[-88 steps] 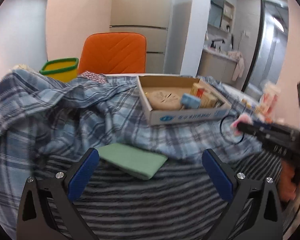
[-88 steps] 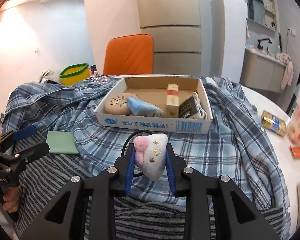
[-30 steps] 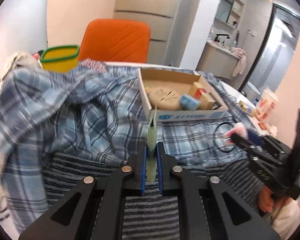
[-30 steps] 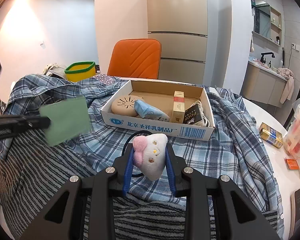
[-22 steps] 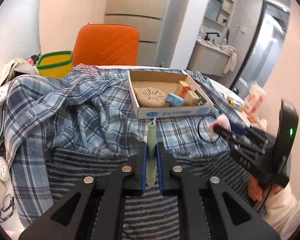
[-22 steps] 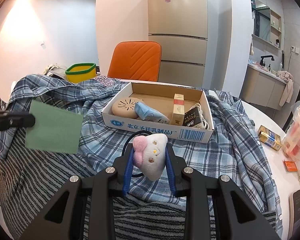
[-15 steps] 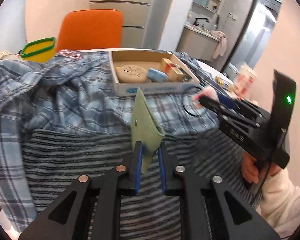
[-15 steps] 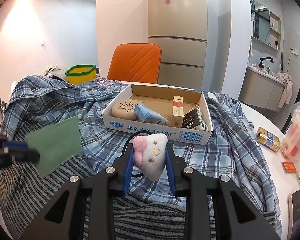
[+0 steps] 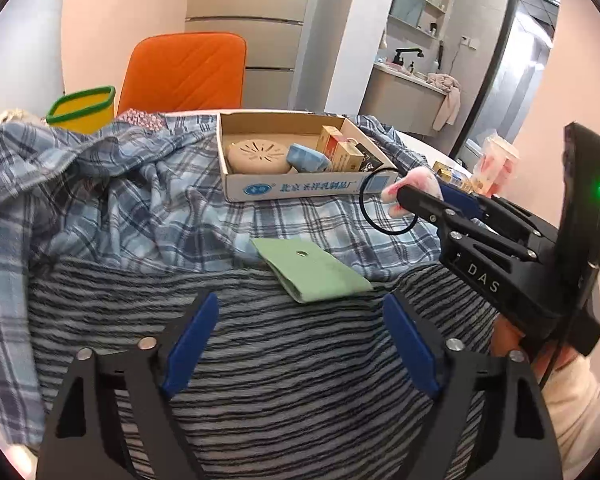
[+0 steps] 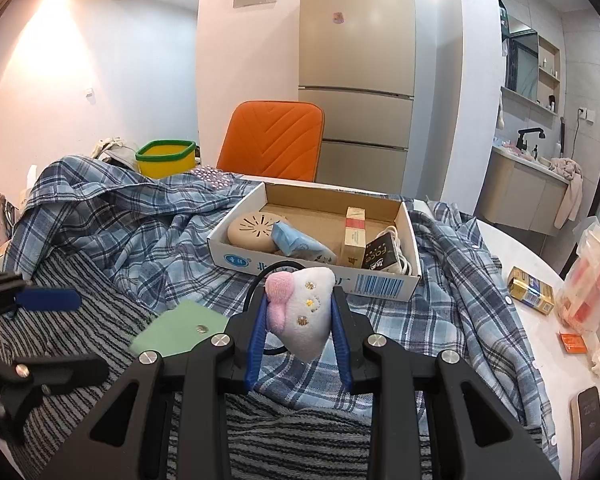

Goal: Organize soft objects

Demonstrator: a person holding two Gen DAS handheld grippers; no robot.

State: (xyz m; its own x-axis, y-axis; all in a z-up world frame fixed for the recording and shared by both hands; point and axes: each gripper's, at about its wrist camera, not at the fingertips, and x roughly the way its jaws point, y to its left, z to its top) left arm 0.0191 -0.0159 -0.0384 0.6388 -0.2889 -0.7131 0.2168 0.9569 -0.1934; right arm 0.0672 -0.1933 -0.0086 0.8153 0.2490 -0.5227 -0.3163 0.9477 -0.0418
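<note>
A folded green cloth pouch (image 9: pixel 311 270) lies flat on the bedding where the striped blanket (image 9: pixel 284 364) meets the plaid shirt (image 9: pixel 140 200); it also shows as the green pouch (image 10: pixel 182 330). My left gripper (image 9: pixel 300 340) hangs just before it, its jaws opening wide with nothing between them. My right gripper (image 10: pixel 300 334) is shut on a white and pink plush toy (image 10: pixel 300 314) with a black loop, held above the bedding; in the left wrist view that toy (image 9: pixel 414 186) shows at the right gripper's tip.
A cardboard box (image 10: pixel 314 240) with a round beige item, a blue packet and small cartons sits on the plaid shirt. Behind it stand an orange chair (image 10: pixel 276 140) and a yellow bin (image 10: pixel 166 158). Packets and a phone (image 10: pixel 588 420) lie on the white table at right.
My left gripper, shut on the green pouch and holding it upright, opened and let it go; the pouch now lies flat on the bedding. The right gripper and its toy stayed put.
</note>
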